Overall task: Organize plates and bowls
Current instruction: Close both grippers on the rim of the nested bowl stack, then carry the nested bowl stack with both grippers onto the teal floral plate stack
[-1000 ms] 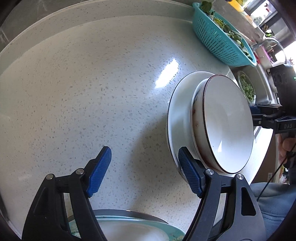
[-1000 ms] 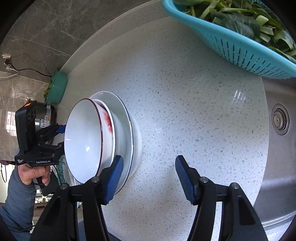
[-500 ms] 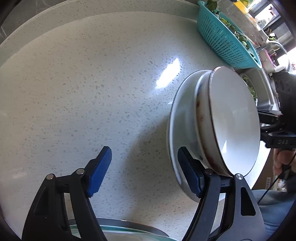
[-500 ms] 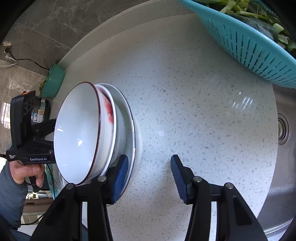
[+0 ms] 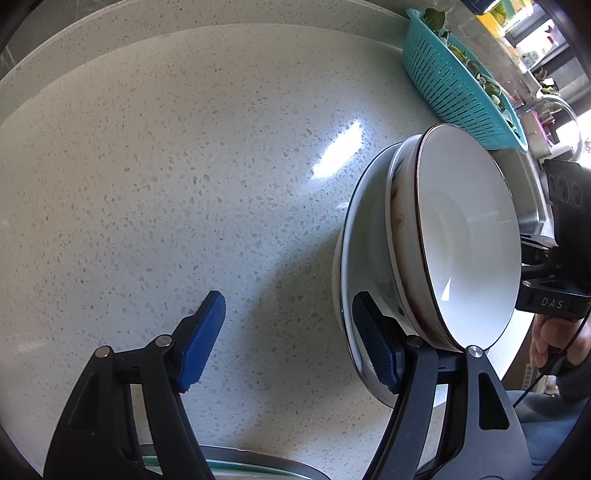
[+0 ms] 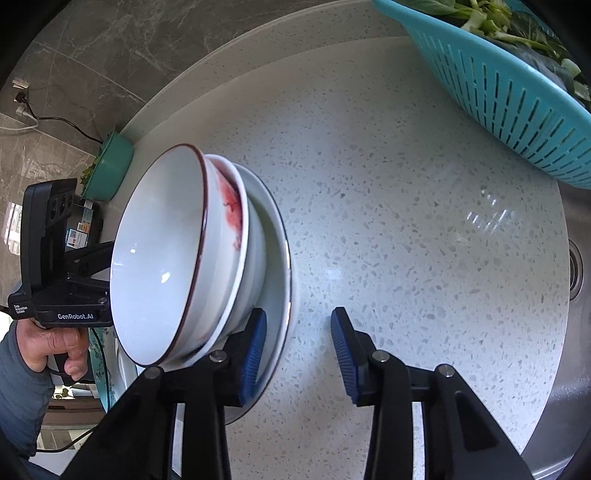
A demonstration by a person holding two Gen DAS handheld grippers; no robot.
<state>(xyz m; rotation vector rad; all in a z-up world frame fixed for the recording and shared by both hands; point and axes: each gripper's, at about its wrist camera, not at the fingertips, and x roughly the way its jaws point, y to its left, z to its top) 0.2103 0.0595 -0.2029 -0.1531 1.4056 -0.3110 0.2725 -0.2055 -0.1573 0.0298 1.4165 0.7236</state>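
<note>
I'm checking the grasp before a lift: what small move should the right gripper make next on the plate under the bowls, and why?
Probably finish closing the right gripper on the plate. Its jaws have just been closing and straddle the rim, one finger inside by the stacked bowls, one outside over the counter, not yet pinching.

A teal colander point(image 6: 517, 110) of leafy greens point(image 6: 491, 22) is set on the speckled white countertop point(image 5: 184, 184); a steel sink point(image 6: 569, 332) is seen beside it.
</note>
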